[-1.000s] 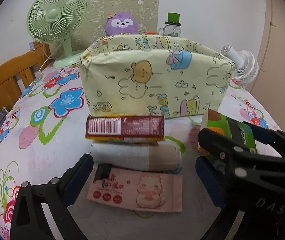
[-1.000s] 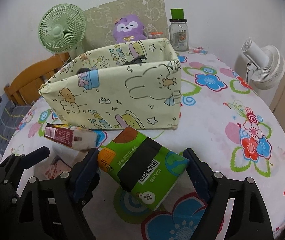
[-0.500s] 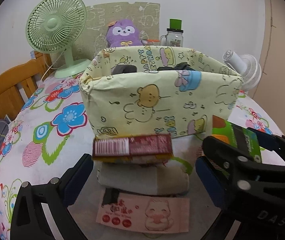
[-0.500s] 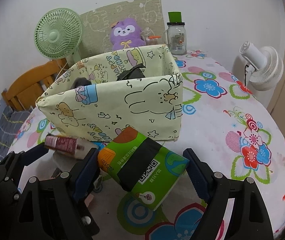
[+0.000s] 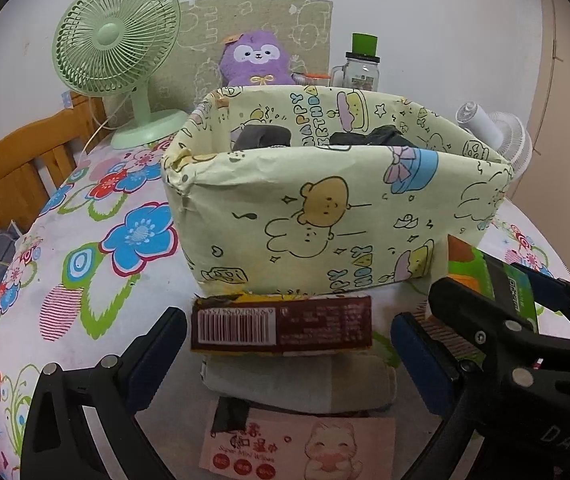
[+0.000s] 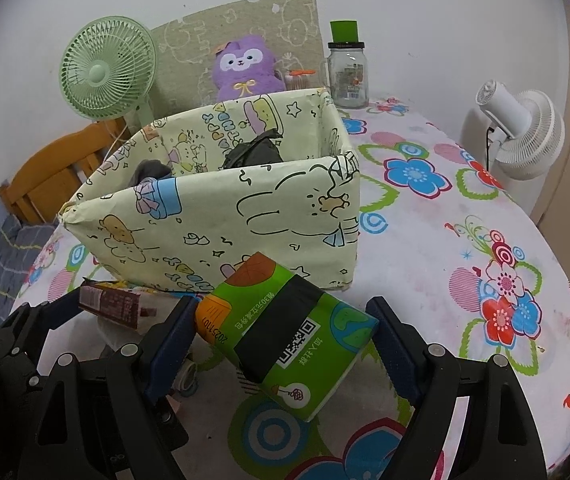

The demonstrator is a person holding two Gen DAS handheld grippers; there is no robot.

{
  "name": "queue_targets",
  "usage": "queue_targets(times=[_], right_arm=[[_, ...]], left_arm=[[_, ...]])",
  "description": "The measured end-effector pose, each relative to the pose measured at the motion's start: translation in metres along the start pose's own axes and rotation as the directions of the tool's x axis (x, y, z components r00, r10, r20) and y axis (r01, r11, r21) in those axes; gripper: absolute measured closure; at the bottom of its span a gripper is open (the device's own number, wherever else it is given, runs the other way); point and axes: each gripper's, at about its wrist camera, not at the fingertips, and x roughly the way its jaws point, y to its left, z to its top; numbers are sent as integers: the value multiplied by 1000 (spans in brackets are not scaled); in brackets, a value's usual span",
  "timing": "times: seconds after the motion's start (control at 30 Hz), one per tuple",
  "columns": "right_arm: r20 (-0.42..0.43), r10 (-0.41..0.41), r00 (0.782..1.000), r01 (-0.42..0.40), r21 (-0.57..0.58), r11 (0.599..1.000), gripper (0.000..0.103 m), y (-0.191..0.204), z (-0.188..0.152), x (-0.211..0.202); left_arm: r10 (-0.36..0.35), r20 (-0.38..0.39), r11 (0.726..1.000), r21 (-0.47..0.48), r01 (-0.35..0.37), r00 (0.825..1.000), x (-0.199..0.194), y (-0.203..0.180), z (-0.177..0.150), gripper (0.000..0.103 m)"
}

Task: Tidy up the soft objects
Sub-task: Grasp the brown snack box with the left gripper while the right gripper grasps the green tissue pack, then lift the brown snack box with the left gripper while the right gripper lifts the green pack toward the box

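A pale yellow cartoon-print box (image 5: 325,216) stands on the flowered table; dark soft items (image 5: 369,136) lie inside. It also shows in the right wrist view (image 6: 213,220). My left gripper (image 5: 289,340) is shut on a dark red packet (image 5: 281,326) and holds it above a rolled beige cloth (image 5: 297,384) and a pink wipes pack (image 5: 297,446). My right gripper (image 6: 285,332) is shut on a green tissue pack (image 6: 285,332), tilted, in front of the box. The red packet (image 6: 109,302) shows at left in the right wrist view.
A green fan (image 5: 117,40), a purple plush (image 5: 257,58) and a glass jar with a green lid (image 5: 359,64) stand behind the box. A white fan (image 6: 521,128) stands at the table's right edge. A wooden chair (image 5: 17,168) is at left.
Both grippers have risen with their loads. The red packet has lifted off the rolled cloth, and the box's inside has come into view.
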Motion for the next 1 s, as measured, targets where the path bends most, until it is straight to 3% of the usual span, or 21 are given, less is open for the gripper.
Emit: queue_targets(times=[0.13, 0.27, 1.0], right_arm=[[-8, -2, 1000, 2, -5, 1000, 17, 1, -1, 3], [-7, 3, 1000, -3, -1, 1000, 17, 2, -1, 2], [35, 8, 999, -8, 13, 1000, 17, -5, -3, -25]], left_arm=[[-6, -7, 1000, 7, 6, 1000, 3, 0, 1, 21], [-14, -13, 1000, 22, 14, 1000, 4, -4, -1, 27], [-39, 40, 999, 19, 39, 998, -28, -21, -6, 27]])
